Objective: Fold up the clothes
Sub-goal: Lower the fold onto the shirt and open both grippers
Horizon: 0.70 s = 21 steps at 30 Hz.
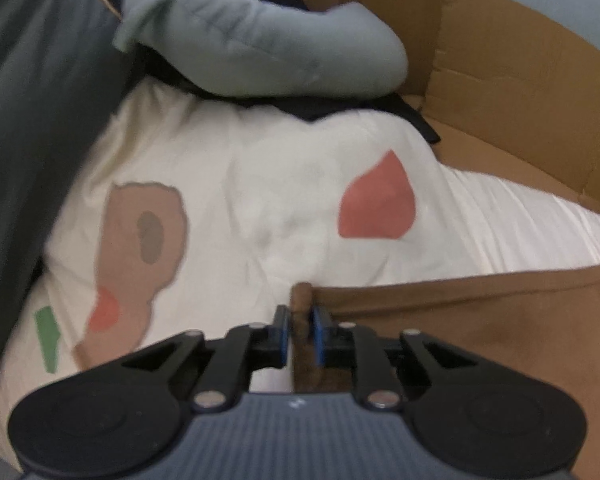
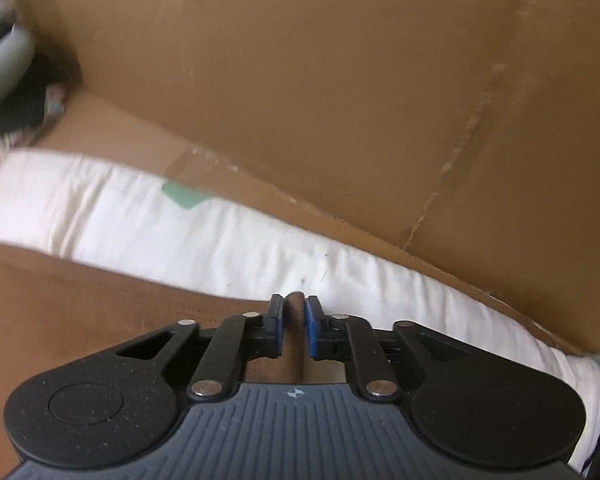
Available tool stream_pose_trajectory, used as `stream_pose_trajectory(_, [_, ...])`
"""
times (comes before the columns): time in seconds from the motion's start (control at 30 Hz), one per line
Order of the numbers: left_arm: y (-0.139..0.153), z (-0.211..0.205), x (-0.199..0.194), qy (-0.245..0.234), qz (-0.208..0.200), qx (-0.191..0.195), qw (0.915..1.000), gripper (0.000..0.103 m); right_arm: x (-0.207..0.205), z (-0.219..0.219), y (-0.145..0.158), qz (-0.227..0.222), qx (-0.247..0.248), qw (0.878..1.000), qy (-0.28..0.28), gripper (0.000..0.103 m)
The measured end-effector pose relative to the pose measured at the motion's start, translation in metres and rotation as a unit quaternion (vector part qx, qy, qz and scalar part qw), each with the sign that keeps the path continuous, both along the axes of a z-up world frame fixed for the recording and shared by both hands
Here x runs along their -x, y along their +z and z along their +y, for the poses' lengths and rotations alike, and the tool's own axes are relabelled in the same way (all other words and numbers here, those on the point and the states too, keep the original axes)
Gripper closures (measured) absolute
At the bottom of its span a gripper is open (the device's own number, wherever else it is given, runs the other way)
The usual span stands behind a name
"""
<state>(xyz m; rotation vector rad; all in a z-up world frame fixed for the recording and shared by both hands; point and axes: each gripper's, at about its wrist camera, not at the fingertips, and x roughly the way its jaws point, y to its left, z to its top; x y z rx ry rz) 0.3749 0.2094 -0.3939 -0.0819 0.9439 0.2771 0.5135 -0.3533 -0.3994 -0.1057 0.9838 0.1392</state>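
A brown garment stretches between both grippers over a white printed cloth. My left gripper is shut on the garment's left corner, which sticks up between the blue pads. In the right wrist view the brown garment fills the lower left. My right gripper is shut on its other corner. The white cloth lies beneath as a band. Both frames are blurred.
A cardboard box wall rises behind the clothes and also fills the right wrist view. A folded light grey garment lies on dark clothes at the back. A dark grey cloth hangs at the left.
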Motion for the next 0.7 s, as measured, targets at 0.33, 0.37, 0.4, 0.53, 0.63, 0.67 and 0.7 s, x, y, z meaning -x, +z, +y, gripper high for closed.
stream_pose_trajectory(0.33, [0.030, -0.047, 0.007, -0.009, -0.039, -0.018, 0.9990, 0.071, 0.026, 0.018, 0.032, -0.041, -0.078, 0.996, 0.024, 0.065])
stream_pose_trajectory(0.37, [0.032, -0.054, 0.006, -0.014, -0.044, -0.020, 0.9987, 0.071, 0.028, 0.024, 0.031, -0.039, -0.083, 0.995, 0.031, 0.065])
stream_pose_trajectory(0.4, [0.032, -0.061, 0.006, -0.021, -0.050, -0.012, 0.9984, 0.071, 0.031, 0.032, 0.031, -0.037, -0.086, 0.995, 0.040, 0.065])
stream_pose_trajectory(0.53, [0.026, -0.084, 0.000, -0.050, -0.056, 0.037, 0.9965, 0.071, 0.040, 0.060, 0.028, -0.033, -0.096, 0.992, 0.074, 0.065])
stream_pose_trajectory(0.63, [0.012, -0.101, -0.003, -0.067, -0.050, 0.054, 0.9951, 0.078, 0.042, 0.079, 0.020, -0.029, -0.097, 0.991, 0.087, 0.065])
stream_pose_trajectory(0.67, [0.007, -0.107, -0.004, -0.073, -0.046, 0.058, 0.9945, 0.086, 0.043, 0.085, 0.018, -0.033, -0.092, 0.991, 0.087, 0.066])
stream_pose_trajectory(0.7, [0.003, -0.111, -0.005, -0.077, -0.045, 0.063, 0.9940, 0.088, 0.045, 0.089, 0.016, -0.039, -0.086, 0.992, 0.087, 0.066])
